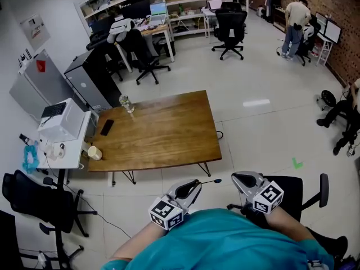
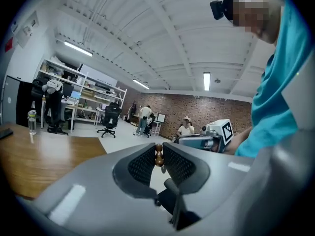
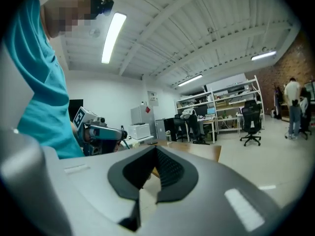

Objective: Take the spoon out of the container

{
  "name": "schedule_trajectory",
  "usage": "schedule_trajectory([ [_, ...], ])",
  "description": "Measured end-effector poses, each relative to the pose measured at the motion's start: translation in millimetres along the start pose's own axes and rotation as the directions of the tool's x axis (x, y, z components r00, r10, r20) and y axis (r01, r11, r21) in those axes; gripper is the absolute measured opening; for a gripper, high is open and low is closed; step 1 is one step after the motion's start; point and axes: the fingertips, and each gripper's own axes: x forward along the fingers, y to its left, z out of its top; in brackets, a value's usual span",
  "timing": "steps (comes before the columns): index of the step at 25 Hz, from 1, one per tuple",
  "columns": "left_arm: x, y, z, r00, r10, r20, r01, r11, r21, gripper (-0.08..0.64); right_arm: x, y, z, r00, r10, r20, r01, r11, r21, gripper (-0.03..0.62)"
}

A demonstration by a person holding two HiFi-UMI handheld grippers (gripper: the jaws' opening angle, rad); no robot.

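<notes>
Spoon (image 1: 210, 181) is low in the middle of the frame, pinched between the jaws of the left hand-held gripper (image 1: 191, 185) near the person's teal shirt (image 1: 225, 241). Only a thin dark shaft and brown beads show, and its bowl is hard to make out. The right hand-held gripper (image 1: 243, 179) is pressed together on nothing. The wooden surface (image 1: 169, 128) lies well apart, above.

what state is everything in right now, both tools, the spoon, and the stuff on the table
left tool: shut on the spoon
right tool: shut, nothing between its jaws
spoon: gripped by the left tool, held off the table
cup: at the table's corner, nothing sticking out of it
bottle: upright on the table
phone: lying flat on the table
</notes>
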Motion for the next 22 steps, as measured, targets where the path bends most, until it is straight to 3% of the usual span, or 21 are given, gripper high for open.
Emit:
schedule_trajectory([
  [3,5.6,-9.5,11.4,1.0,-0.018,0.02,0.018,0.999,0.032,0.049,-9.9,-1.1,-2.4,1.0,-0.001,0.004,0.001,1.0,0.004,0.0],
  [8,-20.0,-4.4,-2.9,0.999,-0.036,0.033,0.036,0.999,0.015,0.049,2.1,20.0,-10.4,1.0,-0.027,0.002,0.027,1.0,-0.012,0.0],
  [22,-52.0,41.2,11.5,0.995,0.004,0.099,-0.004,1.0,-0.001,0.049,50.4,18.2,-14.2,0.999,-0.013,-0.03,0.012,1.0,-0.028,0.0],
])
